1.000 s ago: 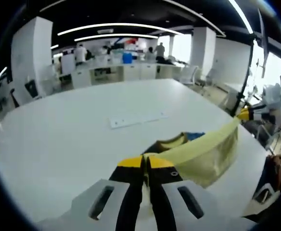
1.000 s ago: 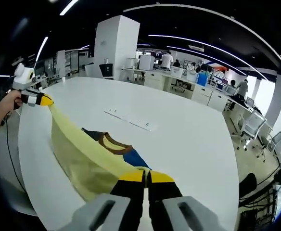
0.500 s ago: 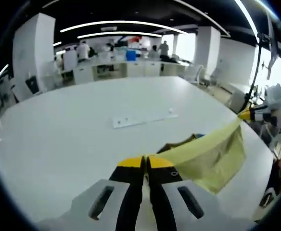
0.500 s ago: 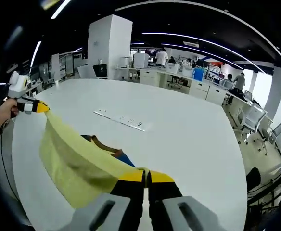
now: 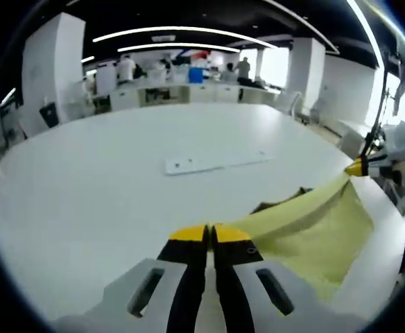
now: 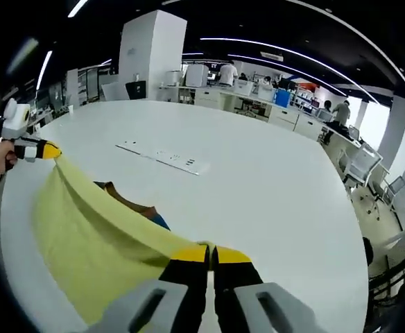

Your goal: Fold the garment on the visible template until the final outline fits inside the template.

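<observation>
A yellow garment with a dark brown collar and a bit of blue hangs stretched between the two grippers above a white table. My left gripper is shut on one end of its upper edge. My right gripper is shut on the other end; the garment spreads left from it, with the brown collar behind the taut edge. The right gripper appears at the right of the left gripper view, and the left gripper at the left of the right gripper view, held by a hand.
A flat white strip lies on the table beyond the garment, also the strip in the right gripper view. Desks, chairs and people stand far behind. The table edge curves at the right.
Both cameras have moved lower and closer to the table. The garment has come down and spreads wider, covering more of the collar and blue part.
</observation>
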A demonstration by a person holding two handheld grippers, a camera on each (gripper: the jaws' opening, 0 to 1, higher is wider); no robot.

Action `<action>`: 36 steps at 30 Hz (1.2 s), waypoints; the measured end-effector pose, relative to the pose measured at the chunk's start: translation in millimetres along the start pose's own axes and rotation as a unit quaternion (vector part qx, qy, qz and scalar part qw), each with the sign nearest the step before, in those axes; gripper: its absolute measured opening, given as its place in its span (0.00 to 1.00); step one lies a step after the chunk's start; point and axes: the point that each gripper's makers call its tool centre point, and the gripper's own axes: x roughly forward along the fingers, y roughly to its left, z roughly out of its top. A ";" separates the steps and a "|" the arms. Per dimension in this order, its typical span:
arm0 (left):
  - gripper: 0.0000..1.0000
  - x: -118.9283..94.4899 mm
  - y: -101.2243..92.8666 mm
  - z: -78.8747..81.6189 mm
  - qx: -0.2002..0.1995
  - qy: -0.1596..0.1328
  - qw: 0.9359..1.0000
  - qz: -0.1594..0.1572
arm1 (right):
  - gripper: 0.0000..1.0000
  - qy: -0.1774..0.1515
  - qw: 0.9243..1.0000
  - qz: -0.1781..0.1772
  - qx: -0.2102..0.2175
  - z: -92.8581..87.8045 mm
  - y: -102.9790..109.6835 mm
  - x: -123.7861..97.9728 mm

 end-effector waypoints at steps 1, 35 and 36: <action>0.00 3.1 0.6 -0.9 0.003 -0.002 1.000 0.001 | 0.00 0.001 1.000 0.000 0.000 -0.9 -0.3 1.5; 0.14 36.9 9.9 -18.8 0.045 0.000 0.999 0.013 | 0.08 0.020 0.996 0.000 0.092 -18.5 -5.8 37.4; 0.16 36.0 8.6 -18.1 0.037 -0.002 0.999 0.009 | 0.10 0.016 0.995 0.002 0.096 -17.0 -5.2 35.8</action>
